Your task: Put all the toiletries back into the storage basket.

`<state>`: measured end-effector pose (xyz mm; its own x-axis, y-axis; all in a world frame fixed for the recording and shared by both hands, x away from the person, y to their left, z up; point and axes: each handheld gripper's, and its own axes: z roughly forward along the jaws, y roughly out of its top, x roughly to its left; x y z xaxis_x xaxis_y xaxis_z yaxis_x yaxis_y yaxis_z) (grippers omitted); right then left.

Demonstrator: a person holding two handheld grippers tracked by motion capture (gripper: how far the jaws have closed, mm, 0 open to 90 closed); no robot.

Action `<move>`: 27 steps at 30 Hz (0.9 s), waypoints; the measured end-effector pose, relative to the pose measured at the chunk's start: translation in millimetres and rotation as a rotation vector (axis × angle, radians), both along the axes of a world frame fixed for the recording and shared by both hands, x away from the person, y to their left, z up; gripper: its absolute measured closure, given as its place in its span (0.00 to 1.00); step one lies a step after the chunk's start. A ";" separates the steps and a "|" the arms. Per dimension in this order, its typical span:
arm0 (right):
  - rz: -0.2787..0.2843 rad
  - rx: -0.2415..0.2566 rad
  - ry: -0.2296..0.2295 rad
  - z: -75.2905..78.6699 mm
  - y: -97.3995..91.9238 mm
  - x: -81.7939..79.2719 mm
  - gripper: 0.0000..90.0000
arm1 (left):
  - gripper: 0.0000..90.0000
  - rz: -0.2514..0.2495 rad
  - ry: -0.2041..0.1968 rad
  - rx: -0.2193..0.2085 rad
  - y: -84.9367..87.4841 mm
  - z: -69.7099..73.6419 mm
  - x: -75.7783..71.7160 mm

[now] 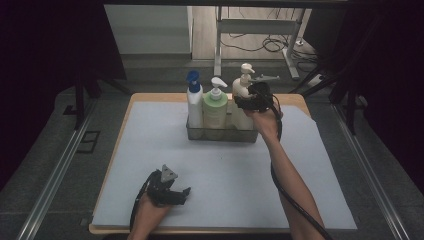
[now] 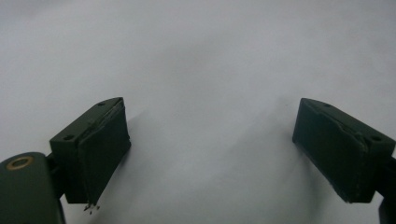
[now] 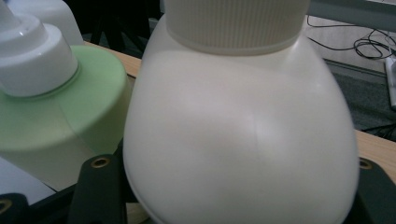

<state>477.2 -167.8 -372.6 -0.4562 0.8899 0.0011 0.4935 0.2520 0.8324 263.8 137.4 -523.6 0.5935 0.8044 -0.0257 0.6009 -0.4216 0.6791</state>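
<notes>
At upper centre, the right gripper (image 1: 251,100) clamps the smooth, rounded cream plastic pump bottle (image 1: 241,86). At lower left, the left gripper (image 1: 176,195) rests with jaws apart on the matte grey mat (image 1: 150,140).

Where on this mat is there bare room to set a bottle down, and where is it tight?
The grey mat is bare left of the clear bin, and between the bin and the left gripper. A narrower strip lies right of the forearm. It is crowded in the bin: blue-capped bottle, green bottle and cream bottle stand side by side.
</notes>
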 end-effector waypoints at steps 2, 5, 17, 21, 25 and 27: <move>-0.002 0.004 0.005 -2.7 -1.0 -1.9 0.41 | 0.12 0.001 0.001 -0.001 -0.1 0.0 -0.1; -0.004 0.006 0.018 -6.5 -1.6 -3.6 0.41 | 0.12 -0.002 -0.001 0.001 0.1 0.0 0.1; 0.007 -0.015 0.053 -25.2 -0.1 -6.0 0.41 | 0.12 -0.002 -0.001 0.000 0.0 0.0 0.1; 0.009 -0.020 0.062 -30.0 0.9 -6.0 0.41 | 0.12 -0.002 0.000 0.000 0.0 0.1 0.1; 0.009 -0.029 0.071 -32.8 1.4 -5.6 0.41 | 0.12 -0.001 -0.001 0.001 0.0 0.0 0.1; 0.007 -0.026 0.076 -34.4 1.3 -5.3 0.41 | 0.12 -0.002 -0.001 -0.001 0.1 0.0 0.1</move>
<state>471.9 -166.5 -407.0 -0.4618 0.8869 0.0133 0.5532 0.2763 0.7859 263.9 137.5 -523.7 0.5949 0.8034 -0.0259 0.5999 -0.4223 0.6796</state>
